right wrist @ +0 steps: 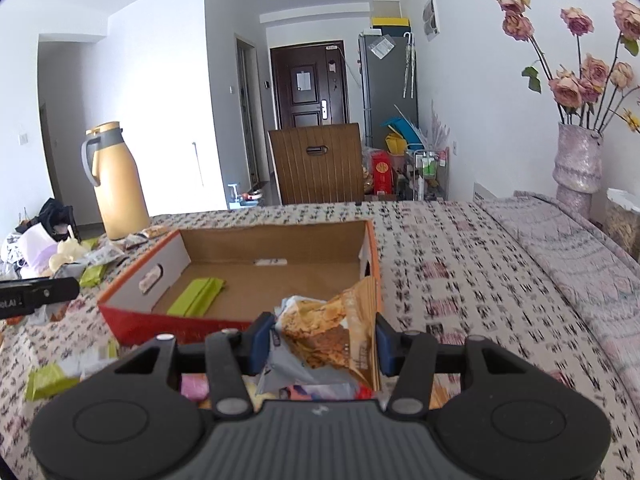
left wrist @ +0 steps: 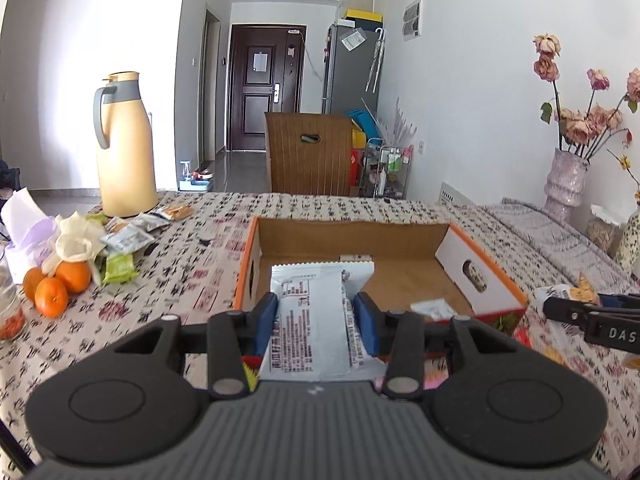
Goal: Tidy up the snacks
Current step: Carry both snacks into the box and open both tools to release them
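My left gripper [left wrist: 316, 316] is shut on a white snack packet [left wrist: 310, 300] with red print, held over the near edge of an open cardboard box [left wrist: 352, 232] with orange rims. My right gripper [right wrist: 322, 340] is shut on an orange-brown cracker packet [right wrist: 332, 328], just before the box's [right wrist: 276, 236] near right corner. Inside the box lie green packets [right wrist: 198, 296] and a small white packet [left wrist: 434, 307]. The right gripper with its packet also shows at the right edge of the left wrist view [left wrist: 560, 304]. More loose snack packets [left wrist: 128, 238] lie on the patterned tablecloth at the left.
A cream thermos jug [left wrist: 124, 148] stands at the table's far left. Oranges [left wrist: 56, 284] and crumpled tissue lie near the left edge. A vase of dried roses [right wrist: 578, 160] stands at the right. A wooden chair back [left wrist: 308, 152] is behind the table. Green packets [right wrist: 48, 380] lie near the front.
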`<state>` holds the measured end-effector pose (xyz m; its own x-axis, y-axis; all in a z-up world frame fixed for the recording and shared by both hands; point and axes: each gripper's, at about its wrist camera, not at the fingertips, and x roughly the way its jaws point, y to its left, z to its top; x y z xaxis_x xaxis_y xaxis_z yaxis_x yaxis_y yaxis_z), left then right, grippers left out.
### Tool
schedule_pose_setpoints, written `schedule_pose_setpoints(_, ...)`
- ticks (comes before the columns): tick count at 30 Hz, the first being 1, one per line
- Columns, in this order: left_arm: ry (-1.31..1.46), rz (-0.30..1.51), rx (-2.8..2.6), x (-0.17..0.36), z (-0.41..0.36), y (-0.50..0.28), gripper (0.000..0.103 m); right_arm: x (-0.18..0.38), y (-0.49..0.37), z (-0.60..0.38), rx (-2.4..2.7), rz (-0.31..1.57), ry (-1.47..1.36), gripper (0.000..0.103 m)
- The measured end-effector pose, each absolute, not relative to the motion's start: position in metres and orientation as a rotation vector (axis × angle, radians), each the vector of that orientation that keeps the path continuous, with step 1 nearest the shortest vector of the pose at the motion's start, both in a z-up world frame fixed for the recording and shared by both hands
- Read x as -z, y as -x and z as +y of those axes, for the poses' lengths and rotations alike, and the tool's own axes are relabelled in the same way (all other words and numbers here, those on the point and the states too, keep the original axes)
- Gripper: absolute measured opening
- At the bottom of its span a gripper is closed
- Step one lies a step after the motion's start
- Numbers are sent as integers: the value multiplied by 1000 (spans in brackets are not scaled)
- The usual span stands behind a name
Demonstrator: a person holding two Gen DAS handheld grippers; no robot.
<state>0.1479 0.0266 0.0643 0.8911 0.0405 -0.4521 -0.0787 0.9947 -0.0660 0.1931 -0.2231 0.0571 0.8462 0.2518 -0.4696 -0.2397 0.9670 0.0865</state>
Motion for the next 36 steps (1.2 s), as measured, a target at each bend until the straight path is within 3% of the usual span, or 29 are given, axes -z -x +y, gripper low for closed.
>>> schedule_pose_setpoints(17,69,503,-51,-72,6,-243,43,-57,-297,-183,-293,579,-13,50)
schedule_pose_setpoints(28,59,668,-96,-34,-6,-314,43,-14,-354,-164,-256,762,69,50)
schedule_pose_setpoints(36,51,740,-117,-7,-6,-327,43,-1,-360,-164,-258,793,75,50)
